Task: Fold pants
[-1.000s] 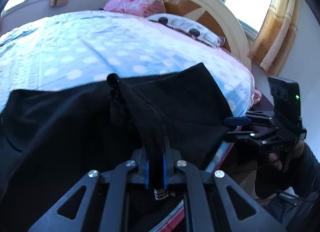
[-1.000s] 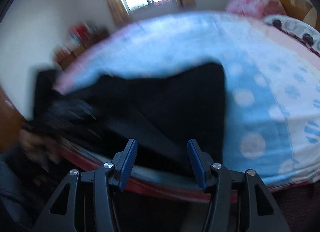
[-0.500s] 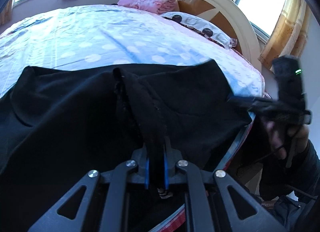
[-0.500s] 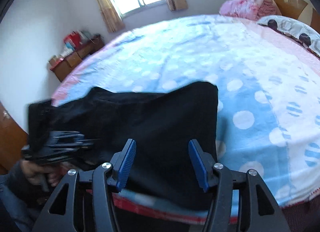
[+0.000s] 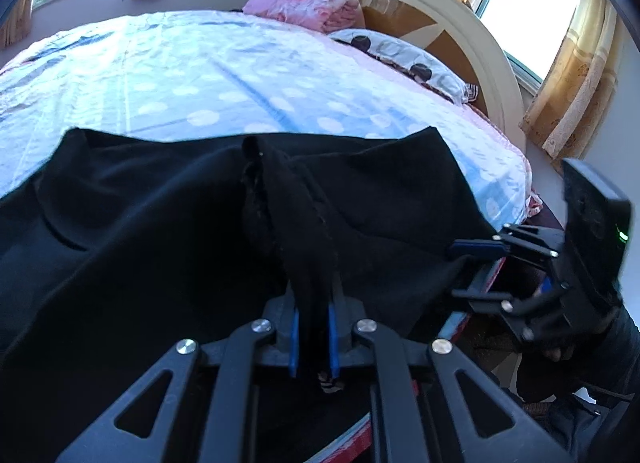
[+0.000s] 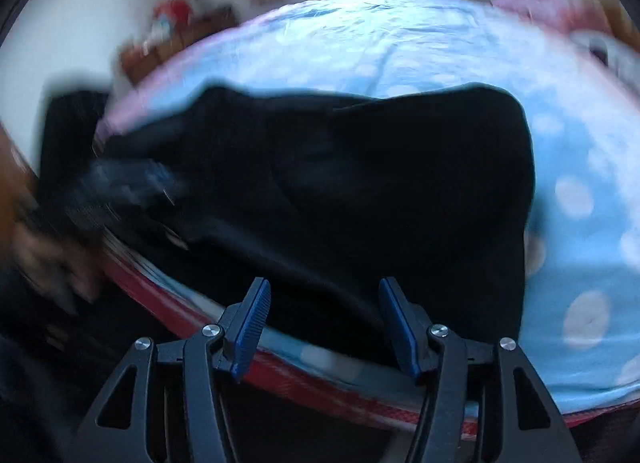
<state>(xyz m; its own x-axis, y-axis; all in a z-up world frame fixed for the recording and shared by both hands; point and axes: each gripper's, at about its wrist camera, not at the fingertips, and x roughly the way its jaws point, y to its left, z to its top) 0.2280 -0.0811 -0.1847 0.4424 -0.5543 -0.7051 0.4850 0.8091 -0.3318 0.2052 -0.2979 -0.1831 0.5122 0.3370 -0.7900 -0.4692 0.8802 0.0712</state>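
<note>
Black pants (image 5: pixel 160 243) lie spread across the near edge of a blue polka-dot bed sheet (image 5: pixel 200 83). My left gripper (image 5: pixel 314 327) is shut on a raised ridge of the pants' fabric, which stands up from between the blue pads. In the left wrist view my right gripper (image 5: pixel 466 271) is open at the pants' right edge, by the bed's side, with a hand behind it. In the blurred right wrist view the right gripper (image 6: pixel 324 303) stands open just over the pants' (image 6: pixel 380 183) near edge, with nothing pressed between its pads. The left gripper (image 6: pixel 132 183) is a blur at the left.
A pink quilt (image 5: pixel 300 9) and a patterned pillow (image 5: pixel 404 55) lie by the rounded headboard (image 5: pixel 460 35). Curtained windows stand behind. The bed's red side edge (image 6: pixel 320 379) runs below the pants. A low shelf with clutter (image 6: pixel 172 31) stands at the far wall.
My right gripper has come in closer to the pants' right edge and rolled, so the pants now fill more of its view. The left gripper keeps its hold on the fabric.
</note>
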